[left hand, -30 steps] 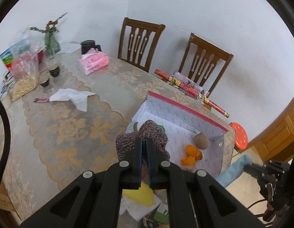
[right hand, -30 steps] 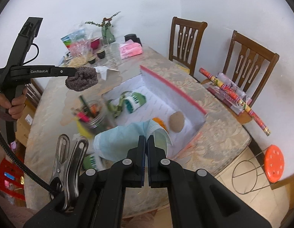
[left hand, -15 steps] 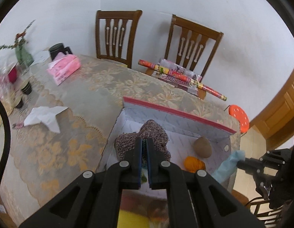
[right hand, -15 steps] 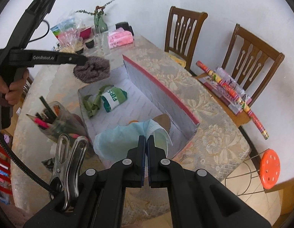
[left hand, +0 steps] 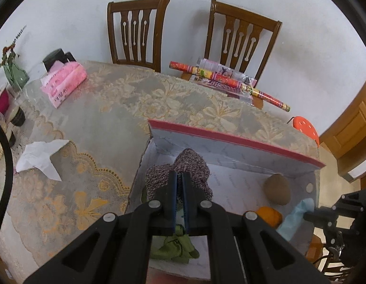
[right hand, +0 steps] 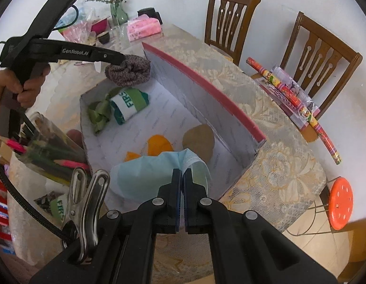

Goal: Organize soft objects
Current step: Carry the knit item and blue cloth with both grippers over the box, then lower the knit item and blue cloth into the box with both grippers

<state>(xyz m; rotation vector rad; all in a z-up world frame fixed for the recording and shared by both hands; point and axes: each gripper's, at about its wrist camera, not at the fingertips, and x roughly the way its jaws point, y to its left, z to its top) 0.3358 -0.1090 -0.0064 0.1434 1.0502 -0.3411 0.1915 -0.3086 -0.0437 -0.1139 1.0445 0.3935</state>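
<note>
My left gripper (left hand: 179, 177) is shut on a brown-grey knitted cloth (left hand: 190, 163) and holds it above the far end of the white box with a red rim (left hand: 230, 138). It also shows in the right wrist view (right hand: 128, 69). My right gripper (right hand: 181, 175) is shut on a light blue cloth (right hand: 154, 175) over the near end of the box (right hand: 202, 80). Inside the box lie a green cloth (right hand: 99, 113), a green-white rolled sock (right hand: 128, 103), an orange piece (right hand: 157, 145) and a tan round object (right hand: 198, 139).
The table carries a pink tissue pack (left hand: 63, 82), a white tissue (left hand: 41, 156), a jar of pencils (right hand: 41, 151) and a vase (right hand: 116, 11). Two wooden chairs (left hand: 239, 37) stand behind, one bearing wrapped rolls (left hand: 228, 82). An orange stool (right hand: 340, 203) stands on the floor.
Both grippers have moved in over the box with their cloths. The knitted cloth now hangs over the box's far end and the blue cloth sits lower over the near end.
</note>
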